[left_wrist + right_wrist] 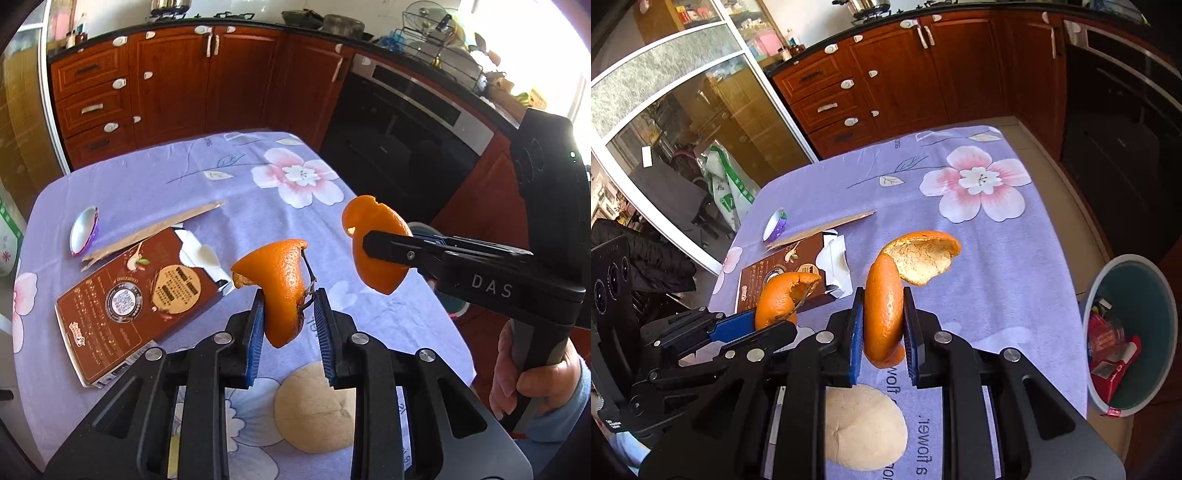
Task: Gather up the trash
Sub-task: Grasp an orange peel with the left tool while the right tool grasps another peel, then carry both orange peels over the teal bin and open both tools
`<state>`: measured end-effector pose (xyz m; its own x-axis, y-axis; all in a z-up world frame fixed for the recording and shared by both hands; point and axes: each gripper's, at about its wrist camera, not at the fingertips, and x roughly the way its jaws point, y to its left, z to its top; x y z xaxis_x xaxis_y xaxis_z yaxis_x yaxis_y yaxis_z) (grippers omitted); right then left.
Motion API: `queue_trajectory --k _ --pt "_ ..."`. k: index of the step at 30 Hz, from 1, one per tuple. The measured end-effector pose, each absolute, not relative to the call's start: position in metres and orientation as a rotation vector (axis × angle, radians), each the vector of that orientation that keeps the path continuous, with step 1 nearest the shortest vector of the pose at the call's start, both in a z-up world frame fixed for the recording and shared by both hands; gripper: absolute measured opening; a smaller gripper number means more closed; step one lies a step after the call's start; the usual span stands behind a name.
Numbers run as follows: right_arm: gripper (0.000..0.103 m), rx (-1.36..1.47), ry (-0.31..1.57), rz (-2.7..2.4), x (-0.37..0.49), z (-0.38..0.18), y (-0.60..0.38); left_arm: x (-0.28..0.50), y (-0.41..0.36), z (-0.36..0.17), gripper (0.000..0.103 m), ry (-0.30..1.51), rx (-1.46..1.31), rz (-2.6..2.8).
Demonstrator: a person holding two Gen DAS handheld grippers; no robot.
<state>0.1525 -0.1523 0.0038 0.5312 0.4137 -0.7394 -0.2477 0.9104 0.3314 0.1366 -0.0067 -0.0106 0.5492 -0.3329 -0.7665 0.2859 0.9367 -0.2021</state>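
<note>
Mostly curled orange peel [886, 317], pale pith inside

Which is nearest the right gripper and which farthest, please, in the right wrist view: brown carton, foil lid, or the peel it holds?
1. Peel, clamped between the right gripper's fingers.
2. Brown carton, ahead-left on the cloth.
3. Foil lid, farther left, beyond the carton.

The tablecloth [1015, 258] is coloured lilac, patterned with pink-and-white flowers; both peels [282, 284] [886, 317] are seen in orange, pale inside; the box [144, 295] at lower left is printed brown with round labels; black grippers [290, 321] [881, 332] are padded blue; the bin [1167, 332] at right is lined teal.
</note>
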Motion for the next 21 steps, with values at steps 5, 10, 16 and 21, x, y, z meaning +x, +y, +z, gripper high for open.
queue_trajectory --k 5,10,16,21 --pt "0.018 0.226 0.889 0.349 0.135 0.017 -0.194 0.137 -0.046 0.001 0.027 0.907 -0.014 -0.420" --pt "0.018 0.274 0.852 0.278 0.120 0.024 -0.245 0.137 -0.094 0.008 0.027 0.901 0.051 -0.484" --pt "0.018 0.335 0.831 0.189 0.101 0.018 -0.309 0.143 -0.154 0.005 0.027 0.920 0.124 -0.552" --pt "0.018 0.390 0.836 0.121 0.089 0.003 -0.359 0.149 -0.197 -0.005 0.027 0.958 0.158 -0.598"
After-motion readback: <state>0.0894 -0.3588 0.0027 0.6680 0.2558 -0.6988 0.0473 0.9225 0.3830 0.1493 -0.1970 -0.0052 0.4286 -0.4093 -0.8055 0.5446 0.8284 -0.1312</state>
